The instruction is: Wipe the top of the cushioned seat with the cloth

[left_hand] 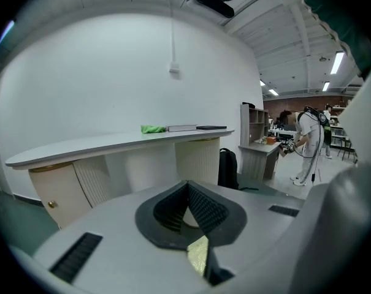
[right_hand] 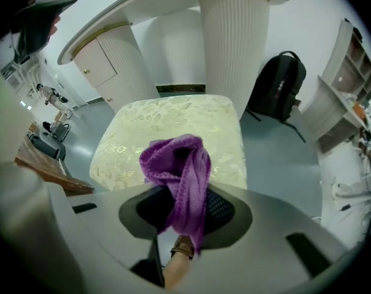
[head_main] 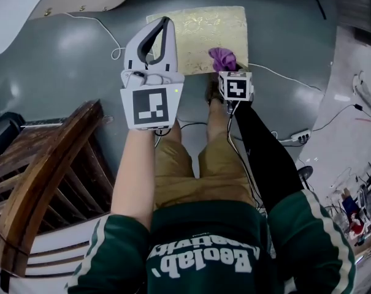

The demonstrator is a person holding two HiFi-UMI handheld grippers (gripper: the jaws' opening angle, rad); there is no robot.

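At the far left of the head view stands a wooden chair (head_main: 44,182), which plays no part in the task. To its right, the left gripper (head_main: 162,29) is held up above the floor, level with the near left corner of the seat (head_main: 197,35) but not in contact with it. The left gripper view shows its jaws brought together with nothing between them, aimed across the room at a white counter (left_hand: 111,143). This gripper contributes nothing to the wipe at present. The seat, a pale gold patterned cushion, lies on the floor ahead of the person's feet. Its top is bare apart from the cloth (head_main: 222,58), a bunched purple rag at the near right edge. The right gripper (head_main: 227,71) holds the cloth. The right gripper view shows the jaws closed on it, the bulk of the cloth (right_hand: 182,164) bunched beyond the tips over the seat (right_hand: 167,127). Whether the cloth presses on the cushion or hangs just above it cannot be determined. Assessment: the cloth is secured and positioned at one edge, and no part of the surface shows evidence of wiping. The wipe strokes across the top appear to be largely or wholly outstanding.
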